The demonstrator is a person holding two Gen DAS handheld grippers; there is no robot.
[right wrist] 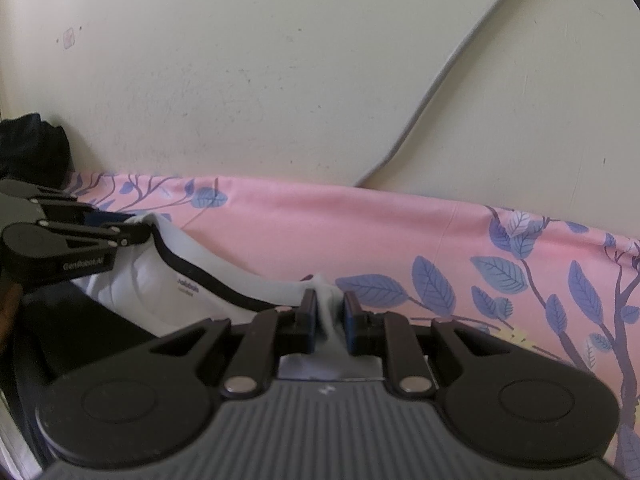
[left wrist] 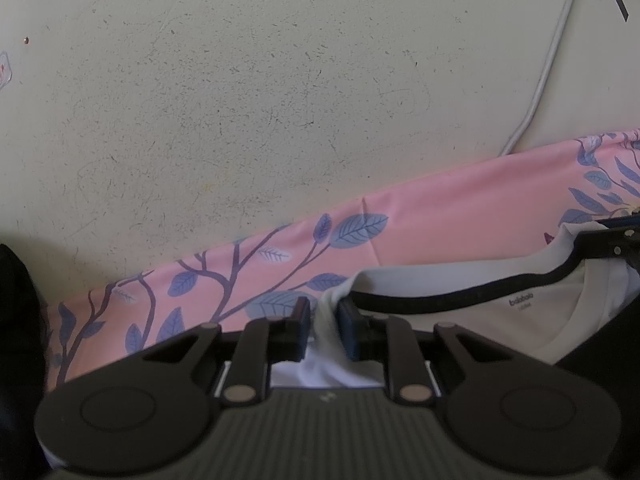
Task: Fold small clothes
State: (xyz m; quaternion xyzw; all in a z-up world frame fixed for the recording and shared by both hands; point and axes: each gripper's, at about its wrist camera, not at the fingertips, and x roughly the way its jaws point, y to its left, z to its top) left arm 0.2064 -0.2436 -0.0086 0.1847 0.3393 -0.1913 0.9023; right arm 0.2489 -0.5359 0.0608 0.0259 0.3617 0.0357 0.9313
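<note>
A small white shirt (left wrist: 500, 312) with a black-trimmed neckline and a printed neck label hangs between my two grippers. My left gripper (left wrist: 326, 320) is shut on a bunched corner of its shoulder. My right gripper (right wrist: 329, 312) is shut on the other shoulder of the shirt (right wrist: 168, 292). The right gripper shows at the right edge of the left wrist view (left wrist: 612, 240). The left gripper shows at the left of the right wrist view (right wrist: 132, 226). The shirt's lower part is hidden below the grippers.
A pink cloth (left wrist: 420, 220) with blue leaf prints covers the surface (right wrist: 400, 232) behind the shirt. A cream wall (left wrist: 280, 100) stands behind it, with a grey cable (left wrist: 548, 68) running down it. A dark object (right wrist: 32, 144) sits at the far left.
</note>
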